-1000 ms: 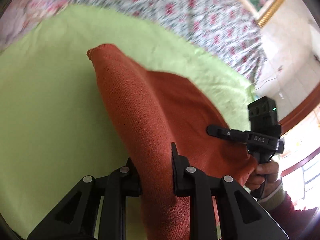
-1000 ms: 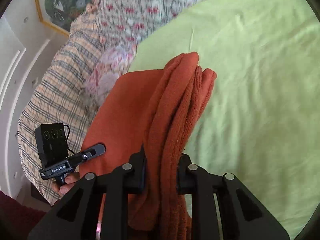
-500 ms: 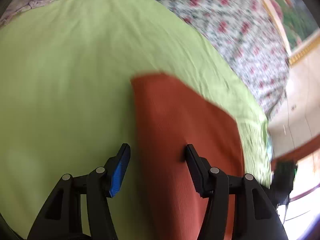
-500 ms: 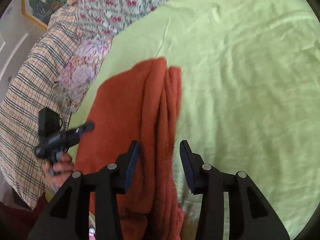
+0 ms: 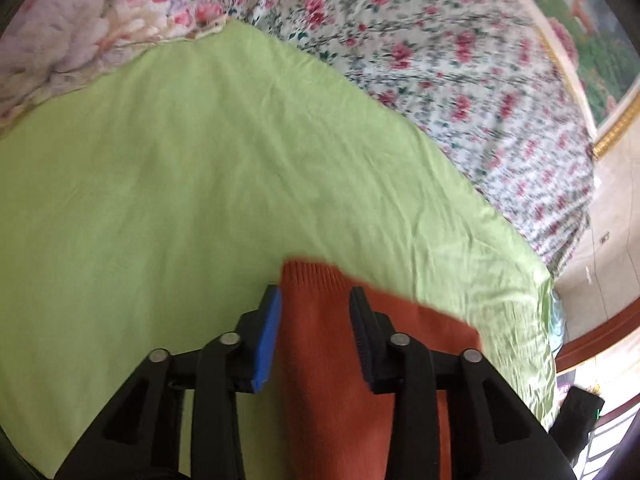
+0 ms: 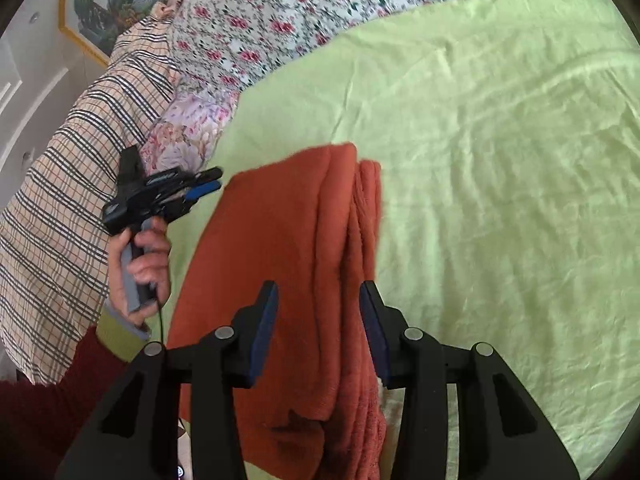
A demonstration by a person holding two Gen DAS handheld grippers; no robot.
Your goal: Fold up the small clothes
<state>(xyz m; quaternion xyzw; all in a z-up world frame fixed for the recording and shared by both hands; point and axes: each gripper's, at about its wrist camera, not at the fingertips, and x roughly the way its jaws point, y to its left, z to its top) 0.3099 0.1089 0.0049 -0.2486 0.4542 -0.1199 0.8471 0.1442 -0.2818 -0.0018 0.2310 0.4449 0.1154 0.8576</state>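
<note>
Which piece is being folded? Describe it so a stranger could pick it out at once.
Start at the bed's floral cover, then the light green sheet spread over it. On the sheet's near side lies the rust-orange knitted garment, folded into layers. It is the only orange cloth there; the checked fabric lies off the sheet.

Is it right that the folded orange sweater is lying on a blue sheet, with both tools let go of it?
Not quite: the sheet is light green, not blue, as the right wrist view shows. The rest holds: the folded orange sweater lies on it, the right tool is open around the fold without pinching it, and the left tool is off to the side, clear of it, its jaws closing on nothing.
</note>
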